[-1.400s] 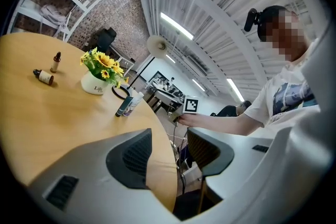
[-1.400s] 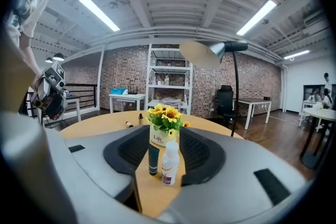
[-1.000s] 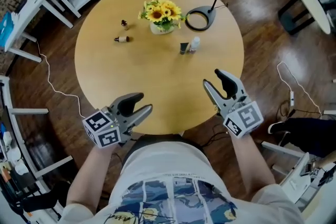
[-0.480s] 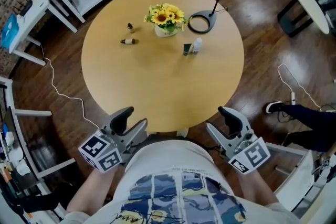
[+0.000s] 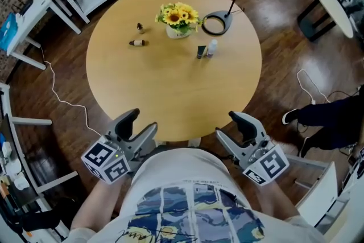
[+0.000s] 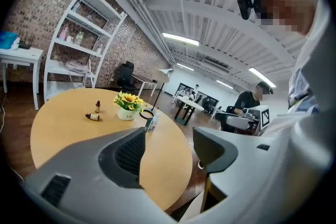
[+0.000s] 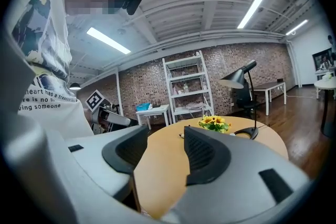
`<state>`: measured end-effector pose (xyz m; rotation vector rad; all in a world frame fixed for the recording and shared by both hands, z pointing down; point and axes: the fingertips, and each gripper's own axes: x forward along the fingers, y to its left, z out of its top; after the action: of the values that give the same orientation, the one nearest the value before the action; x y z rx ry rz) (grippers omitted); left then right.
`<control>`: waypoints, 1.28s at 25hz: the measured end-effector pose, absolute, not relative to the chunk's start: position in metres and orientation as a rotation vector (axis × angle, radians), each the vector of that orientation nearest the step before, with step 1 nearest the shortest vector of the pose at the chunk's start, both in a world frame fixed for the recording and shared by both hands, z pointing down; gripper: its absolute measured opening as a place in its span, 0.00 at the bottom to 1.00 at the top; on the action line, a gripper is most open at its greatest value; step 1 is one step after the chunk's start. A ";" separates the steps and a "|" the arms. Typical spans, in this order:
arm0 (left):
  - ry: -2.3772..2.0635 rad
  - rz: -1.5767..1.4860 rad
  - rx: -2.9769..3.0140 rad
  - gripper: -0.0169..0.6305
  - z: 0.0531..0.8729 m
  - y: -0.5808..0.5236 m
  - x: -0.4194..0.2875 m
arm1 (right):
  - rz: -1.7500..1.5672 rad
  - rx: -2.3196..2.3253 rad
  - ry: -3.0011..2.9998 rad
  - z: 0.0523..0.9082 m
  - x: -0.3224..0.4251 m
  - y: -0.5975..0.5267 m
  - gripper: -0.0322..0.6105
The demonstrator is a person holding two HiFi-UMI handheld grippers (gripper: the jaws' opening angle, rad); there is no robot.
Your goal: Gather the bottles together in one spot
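Both my grippers hang at the near edge of the round worktop [image 5: 170, 88], well apart from the bottles. L gripper [image 5: 140, 123]: jaws apart, they've just been opening wider, nothing btw them but a view of bare worktop. R gripper [image 5: 228, 127]: jaws apart too, empty.

Bottles sit in 2 pairs toward the far edge. Left of centre: upright brown bottle [image 5: 139, 27], w/ tipped brown bottle [image 5: 135, 42] lying on its side just nearer me. Right of centre: dark bottle [image 5: 200, 52] & white bottle [image 5: 211, 47] standing side by side, touching or nearly, can't tell which. Flower pot [image 5: 178, 19] w/ sunflowers stands btw the pairs. Lamp base [image 5: 215, 24] is by the far-right edge.
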<state>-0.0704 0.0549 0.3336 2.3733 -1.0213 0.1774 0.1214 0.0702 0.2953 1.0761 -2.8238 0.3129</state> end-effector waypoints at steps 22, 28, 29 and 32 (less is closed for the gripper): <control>-1.154 0.236 2.056 0.46 0.456 -0.140 -0.163 | 0.347 1.168 -2.699 0.309 0.089 0.035 0.40; -1.334 0.121 1.628 0.53 0.536 -0.260 -0.191 | 0.402 1.296 -2.626 0.319 0.096 0.031 0.40; -1.360 0.120 1.563 0.53 0.550 -0.274 -0.194 | 0.416 1.319 -2.614 0.320 0.098 0.032 0.40; -1.435 0.142 1.389 0.53 0.589 -0.305 -0.205 | 0.456 1.386 -2.570 0.324 0.105 0.037 0.40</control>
<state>-0.2046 -0.3052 0.5889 1.3886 -1.4346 0.1419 0.1048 0.0369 0.3242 1.3858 -2.5703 0.4559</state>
